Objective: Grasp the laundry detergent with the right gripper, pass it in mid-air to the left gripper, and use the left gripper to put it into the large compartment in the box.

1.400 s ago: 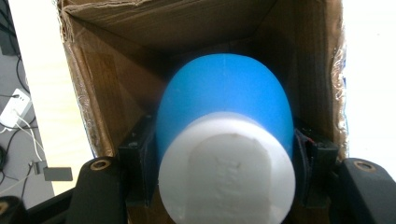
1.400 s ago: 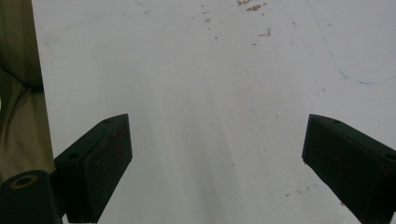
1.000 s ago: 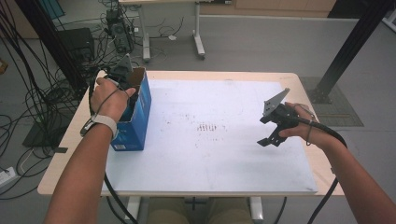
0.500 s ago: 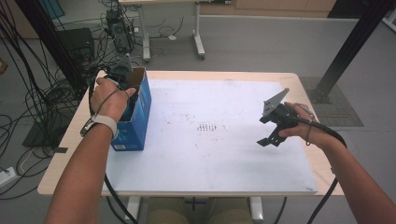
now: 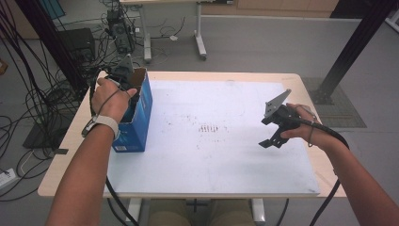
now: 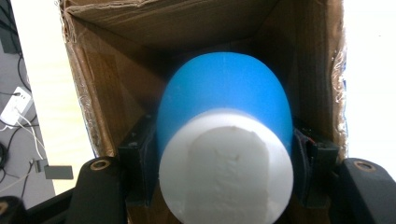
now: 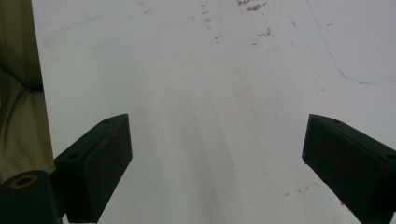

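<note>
Gripping blue-and-white object (image 6: 224, 140) in box (image 5: 139, 115): left fingers (image 6: 135, 170) | right fingers (image 7: 93, 168): wide, empty

No readable text is showing anywhere; the blue box (image 5: 136, 120), sitting at nine o'clock on the tabletop (image 5: 226, 160), is carrying only blurred, illegible white print.

One box (image 5: 136, 117), one blue-and-white bottle (image 6: 224, 154), two grippers, one table (image 5: 66, 155).

Blue-and-white bottle (image 6: 224, 140), white end twd camera, inside open cardboard box (image 6: 107, 70), clamped btwn black jaws.
</note>
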`<state>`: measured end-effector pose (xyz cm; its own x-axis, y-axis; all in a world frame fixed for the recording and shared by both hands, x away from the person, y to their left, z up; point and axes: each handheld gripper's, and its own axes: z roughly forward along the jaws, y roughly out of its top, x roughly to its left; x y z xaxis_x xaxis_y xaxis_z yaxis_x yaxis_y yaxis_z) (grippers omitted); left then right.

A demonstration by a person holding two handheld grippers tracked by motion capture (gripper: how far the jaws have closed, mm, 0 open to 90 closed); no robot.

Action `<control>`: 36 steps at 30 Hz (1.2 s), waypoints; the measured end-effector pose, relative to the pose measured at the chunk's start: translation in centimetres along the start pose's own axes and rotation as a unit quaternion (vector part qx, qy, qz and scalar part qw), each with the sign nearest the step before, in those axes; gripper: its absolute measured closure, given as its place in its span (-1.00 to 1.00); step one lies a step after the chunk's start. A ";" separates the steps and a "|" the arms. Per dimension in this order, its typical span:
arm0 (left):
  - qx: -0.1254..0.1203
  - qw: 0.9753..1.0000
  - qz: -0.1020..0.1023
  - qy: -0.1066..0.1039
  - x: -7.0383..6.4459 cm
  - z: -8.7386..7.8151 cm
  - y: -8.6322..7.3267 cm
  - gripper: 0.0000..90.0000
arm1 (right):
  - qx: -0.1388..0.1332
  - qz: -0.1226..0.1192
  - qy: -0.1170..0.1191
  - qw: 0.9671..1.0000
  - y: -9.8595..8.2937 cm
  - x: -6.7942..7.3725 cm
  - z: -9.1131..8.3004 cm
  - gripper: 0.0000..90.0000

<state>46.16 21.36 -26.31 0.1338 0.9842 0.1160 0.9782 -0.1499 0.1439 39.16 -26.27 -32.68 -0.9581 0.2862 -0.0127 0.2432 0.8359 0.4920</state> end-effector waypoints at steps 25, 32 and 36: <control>-0.005 1.000 -0.001 0.003 -0.1 -0.1 -0.1 -0.17 | 0.003 -0.004 0.003 1.000 0.0 0.1 0.1 -0.81; -0.004 1.000 -0.001 0.004 0.0 -0.2 -0.1 -0.17 | 0.002 -0.004 0.003 1.000 0.0 0.1 0.1 -0.81; -0.005 1.000 -0.001 0.004 0.0 -0.2 -0.1 -0.17 | 0.002 -0.004 0.003 1.000 -0.1 0.2 0.0 -0.81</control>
<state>46.07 21.39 -26.08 0.1308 0.9838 0.1227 0.9767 -0.1491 0.1542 38.98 -26.27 -32.74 -0.9606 0.2776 -0.0113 0.2369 0.8397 0.4887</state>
